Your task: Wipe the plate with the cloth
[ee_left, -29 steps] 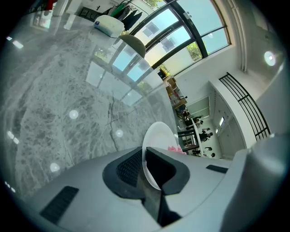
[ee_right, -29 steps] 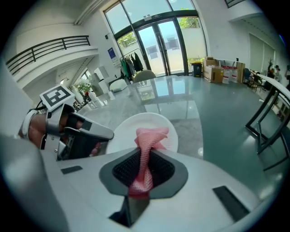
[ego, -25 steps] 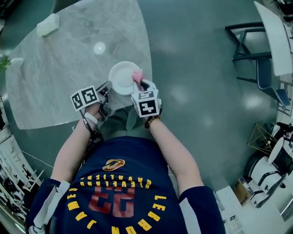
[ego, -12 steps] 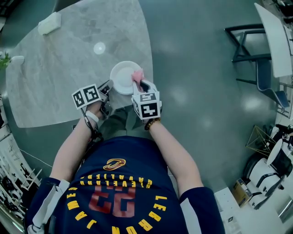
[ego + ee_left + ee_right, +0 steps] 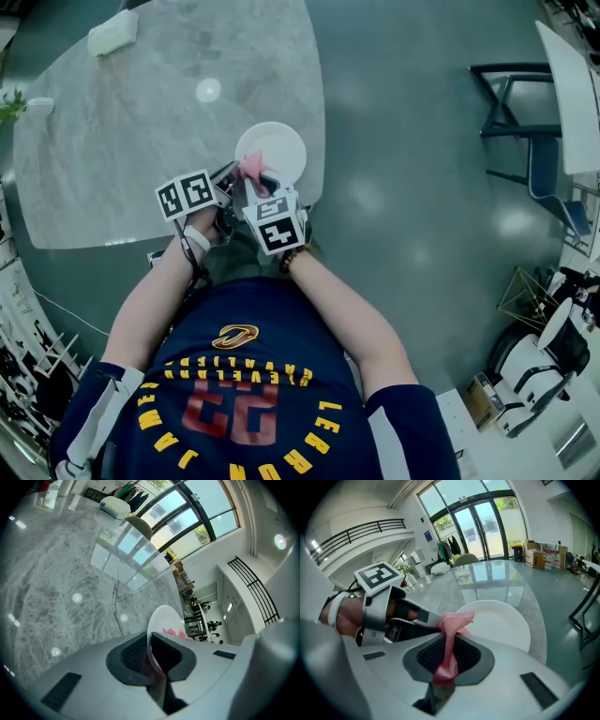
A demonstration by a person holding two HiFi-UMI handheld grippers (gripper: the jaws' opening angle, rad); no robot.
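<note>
A white plate (image 5: 275,150) is held just above the marble table's near edge. My left gripper (image 5: 228,187) is shut on the plate's near rim (image 5: 154,641), seen edge-on in the left gripper view. A pink mesh cloth (image 5: 451,634) is pinched in my right gripper (image 5: 449,654), which is shut on it. The cloth (image 5: 251,169) touches the plate's (image 5: 499,620) left near part, close beside the left gripper (image 5: 401,616). A bit of pink cloth (image 5: 174,632) shows past the plate rim.
The grey marble table (image 5: 141,141) carries a white box (image 5: 112,33) at its far left and a small round disc (image 5: 207,90). A dark chair frame (image 5: 520,103) stands on the green floor to the right. White machines (image 5: 530,375) sit at the lower right.
The right gripper with the cloth has slid left across the plate, from its right rim to its left near part. The plate and left gripper stay about where they were.
</note>
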